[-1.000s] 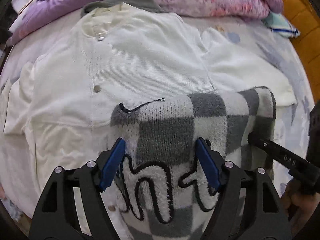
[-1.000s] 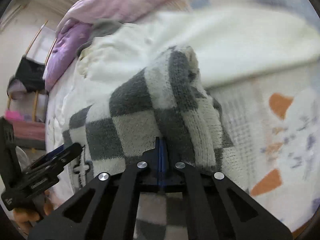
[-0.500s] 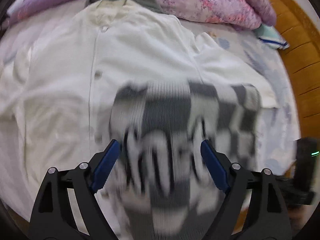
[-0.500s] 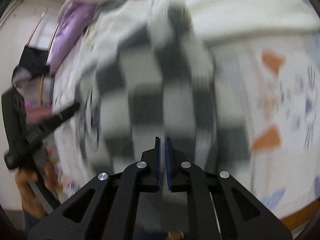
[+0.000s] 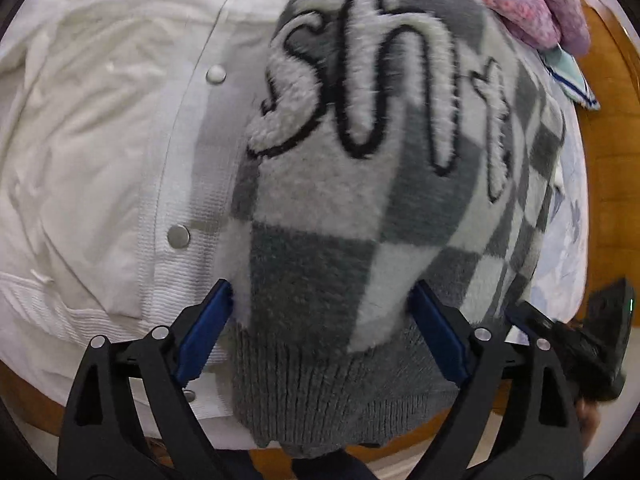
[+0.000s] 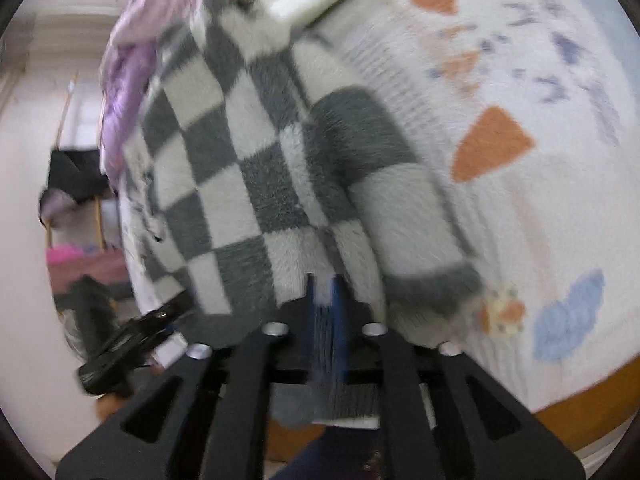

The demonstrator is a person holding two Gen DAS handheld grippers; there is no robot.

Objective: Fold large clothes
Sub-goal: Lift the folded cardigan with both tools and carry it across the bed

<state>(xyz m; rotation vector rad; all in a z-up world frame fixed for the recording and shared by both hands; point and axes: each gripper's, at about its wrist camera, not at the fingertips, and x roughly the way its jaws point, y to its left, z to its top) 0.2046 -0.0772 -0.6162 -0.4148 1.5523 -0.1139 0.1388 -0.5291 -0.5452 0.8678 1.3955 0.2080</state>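
Note:
A grey-and-white checkered fuzzy sweater (image 5: 360,208) with raised white lettering hangs over the bed's near edge, its ribbed hem lowest. My left gripper (image 5: 320,312) is open, its blue pads on either side of the sweater near the hem without clamping it. In the right wrist view the sweater (image 6: 248,168) runs up and away, with a sleeve folded along its right side. My right gripper (image 6: 326,292) is shut on the sweater's lower edge. The right gripper also shows at the left wrist view's right edge (image 5: 568,340).
A white button-up jacket (image 5: 100,140) lies spread on the bed under and left of the sweater. A pink quilt (image 5: 532,4) is piled at the head. The patterned bedsheet (image 6: 520,128) lies right of the sweater. The wooden bed frame (image 5: 608,140) is on the right.
The sweater has been pulled toward the bed's near edge and now hangs over it, lettering further up. Both grippers moved back with it. The left stayed open, the right stayed shut.

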